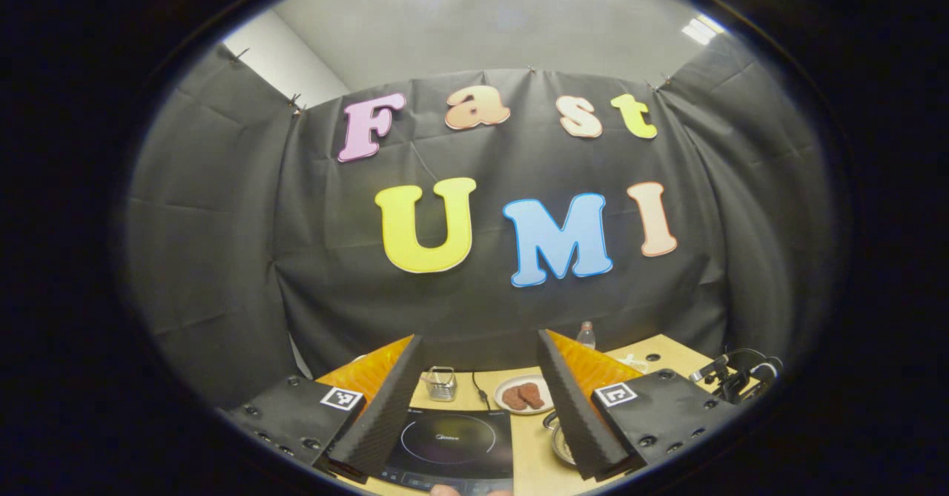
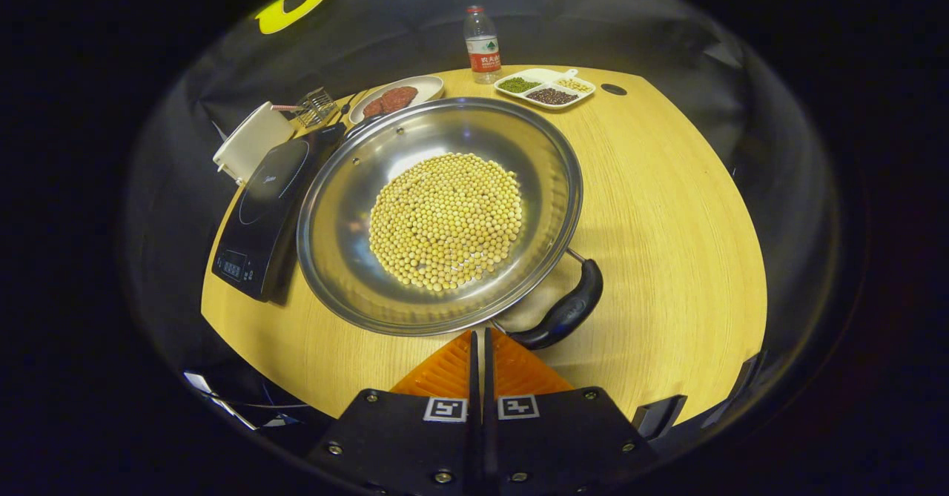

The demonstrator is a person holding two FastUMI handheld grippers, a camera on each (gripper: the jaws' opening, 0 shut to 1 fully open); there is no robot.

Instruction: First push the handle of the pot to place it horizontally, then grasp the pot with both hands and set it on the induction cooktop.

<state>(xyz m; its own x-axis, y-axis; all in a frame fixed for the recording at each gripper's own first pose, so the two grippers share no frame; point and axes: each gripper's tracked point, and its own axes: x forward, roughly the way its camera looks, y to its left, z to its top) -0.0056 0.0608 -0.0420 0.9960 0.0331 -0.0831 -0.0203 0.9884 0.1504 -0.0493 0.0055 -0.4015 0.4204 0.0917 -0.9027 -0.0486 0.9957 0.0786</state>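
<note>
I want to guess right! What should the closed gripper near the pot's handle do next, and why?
Probably nudge the black handle sideways with the shut right gripper. The handle sits slanted beside the steel pot of soybeans, just ahead of the fingertips, and the pot is still on the table, not on the induction cooktop.

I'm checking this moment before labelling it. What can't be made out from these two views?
- Pot, left gripper view: mostly hidden behind the left gripper's finger; a rim sliver shows.
- Pot's far handle, right gripper view: hidden behind the rim.
- Induction cooktop, left gripper view: near edge cut off.
- Bottle label, right gripper view: too small.
</note>
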